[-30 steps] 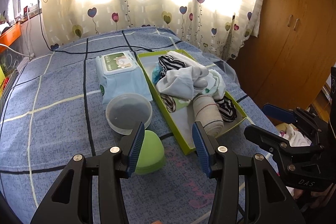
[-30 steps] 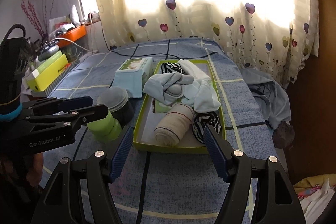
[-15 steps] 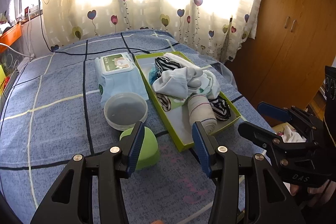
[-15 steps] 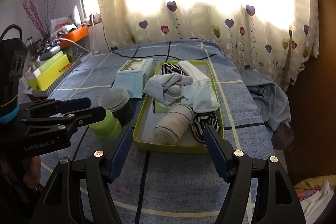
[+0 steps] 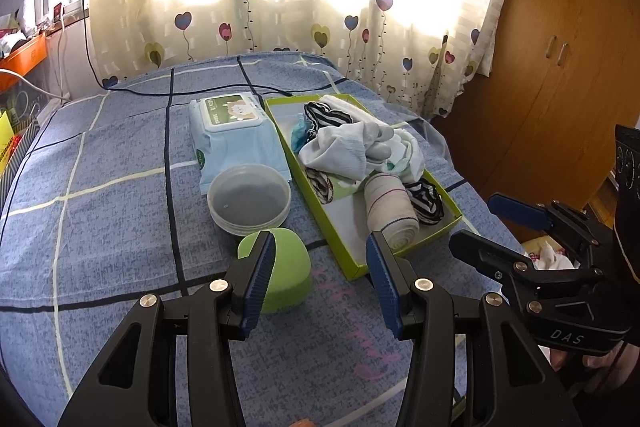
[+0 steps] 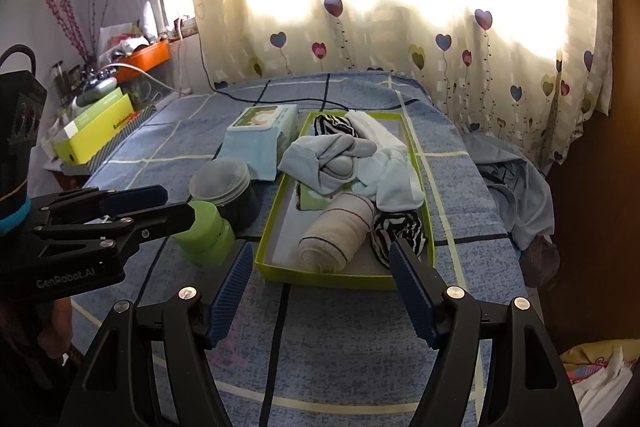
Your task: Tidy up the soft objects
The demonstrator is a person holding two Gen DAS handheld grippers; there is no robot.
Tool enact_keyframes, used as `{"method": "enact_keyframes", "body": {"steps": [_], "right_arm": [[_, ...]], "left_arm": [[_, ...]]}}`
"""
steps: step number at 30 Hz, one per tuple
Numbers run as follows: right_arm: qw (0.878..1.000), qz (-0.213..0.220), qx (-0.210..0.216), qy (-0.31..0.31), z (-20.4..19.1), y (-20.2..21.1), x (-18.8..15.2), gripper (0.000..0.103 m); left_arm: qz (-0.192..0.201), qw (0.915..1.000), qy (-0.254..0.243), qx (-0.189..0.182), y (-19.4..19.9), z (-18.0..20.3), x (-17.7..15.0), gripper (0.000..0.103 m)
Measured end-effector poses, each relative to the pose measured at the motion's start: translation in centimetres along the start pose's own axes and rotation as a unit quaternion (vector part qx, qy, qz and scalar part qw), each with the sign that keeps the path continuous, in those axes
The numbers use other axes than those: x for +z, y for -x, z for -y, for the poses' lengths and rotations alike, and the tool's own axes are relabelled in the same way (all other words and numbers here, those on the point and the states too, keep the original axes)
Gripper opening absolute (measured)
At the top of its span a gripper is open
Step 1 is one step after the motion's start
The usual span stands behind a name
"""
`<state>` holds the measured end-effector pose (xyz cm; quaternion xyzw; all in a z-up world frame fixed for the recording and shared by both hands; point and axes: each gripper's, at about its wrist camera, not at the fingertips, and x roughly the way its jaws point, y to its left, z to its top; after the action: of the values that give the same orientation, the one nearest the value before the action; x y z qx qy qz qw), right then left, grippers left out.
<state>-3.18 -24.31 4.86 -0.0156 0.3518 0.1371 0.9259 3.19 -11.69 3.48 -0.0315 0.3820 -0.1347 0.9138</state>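
Note:
A green tray (image 5: 448, 223) (image 6: 276, 223) lies on the blue bed. In it are a rolled beige sock (image 5: 390, 211) (image 6: 340, 235), a striped black-and-white roll (image 5: 428, 201) (image 6: 398, 227), a pale blue-grey sock bundle (image 5: 348, 151) (image 6: 332, 159), and another striped piece (image 5: 320, 115) at the far end. My left gripper (image 5: 320, 267) is open and empty, above the bed before the tray's near corner. My right gripper (image 6: 320, 275) is open and empty, in front of the tray's near edge. The right gripper also shows in the left wrist view (image 5: 504, 231), and the left gripper in the right wrist view (image 6: 160, 205).
A wet-wipes pack (image 5: 232, 135) (image 6: 260, 135), a clear round tub (image 5: 250, 199) (image 6: 220, 179) and a green cup (image 5: 284, 271) (image 6: 206, 231) lie left of the tray. A black cable (image 5: 200, 91) crosses the bed's far end. A wooden wardrobe (image 5: 560, 67) stands right. Shelf clutter (image 6: 100, 123) is left.
Both grippers have drawn back from the tray and risen a little; the tray and cup look smaller and farther. Both stay open. Nothing in the tray has moved.

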Motion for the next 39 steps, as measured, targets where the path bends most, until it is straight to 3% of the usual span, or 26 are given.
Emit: {"method": "enact_keyframes", "body": {"steps": [39], "right_arm": [[1.0, -0.017, 0.014, 0.014, -0.5, -1.4, -0.5, 0.072]], "left_arm": [[-0.011, 0.9998, -0.006, 0.014, -0.5, 0.5, -0.7, 0.049]]}}
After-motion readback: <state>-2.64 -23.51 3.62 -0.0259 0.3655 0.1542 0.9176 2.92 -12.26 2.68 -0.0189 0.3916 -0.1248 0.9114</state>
